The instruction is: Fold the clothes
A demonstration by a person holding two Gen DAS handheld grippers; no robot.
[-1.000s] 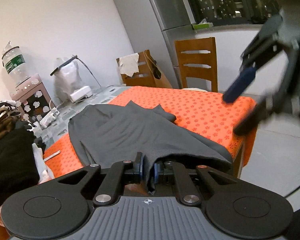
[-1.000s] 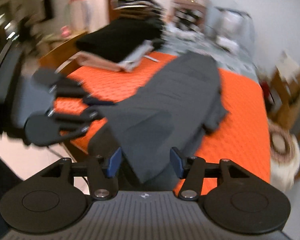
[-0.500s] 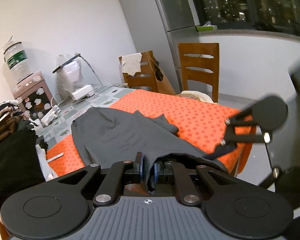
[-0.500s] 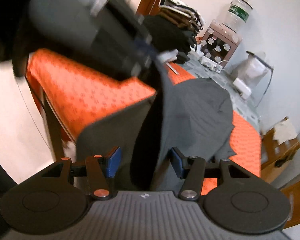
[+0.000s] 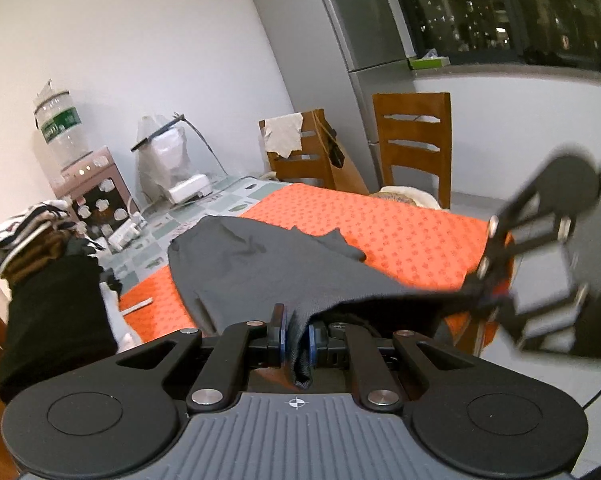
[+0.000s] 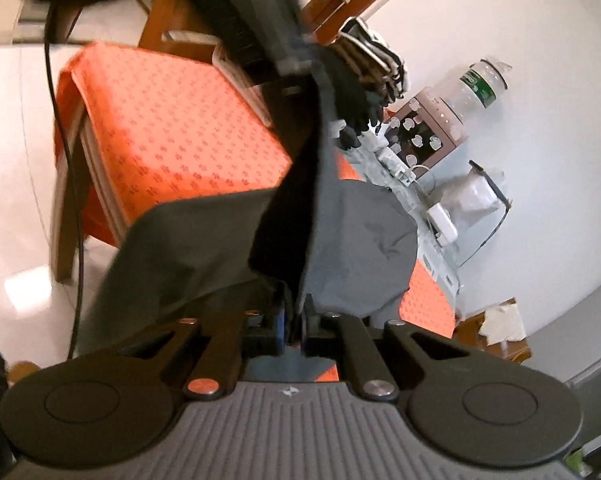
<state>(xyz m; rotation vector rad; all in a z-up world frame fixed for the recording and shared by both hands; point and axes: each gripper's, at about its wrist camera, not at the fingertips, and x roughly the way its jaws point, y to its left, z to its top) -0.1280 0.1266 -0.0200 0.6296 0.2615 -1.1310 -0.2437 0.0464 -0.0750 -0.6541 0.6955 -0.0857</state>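
A dark grey garment lies across the orange patterned tablecloth, its near edge lifted off the table. My left gripper is shut on that near edge. My right gripper is shut on another part of the same edge; it shows blurred at the right of the left wrist view. In the right wrist view the garment hangs stretched between the two grippers, and the left gripper is at the top, blurred.
A stack of folded clothes sits at the table's left end. Wooden chairs and a fridge stand beyond the table. A water dispenser and small appliances line the wall.
My right gripper was open and has come to the garment's near edge and shut on it. The edge is now stretched between both grippers. The left gripper stays shut on the cloth.
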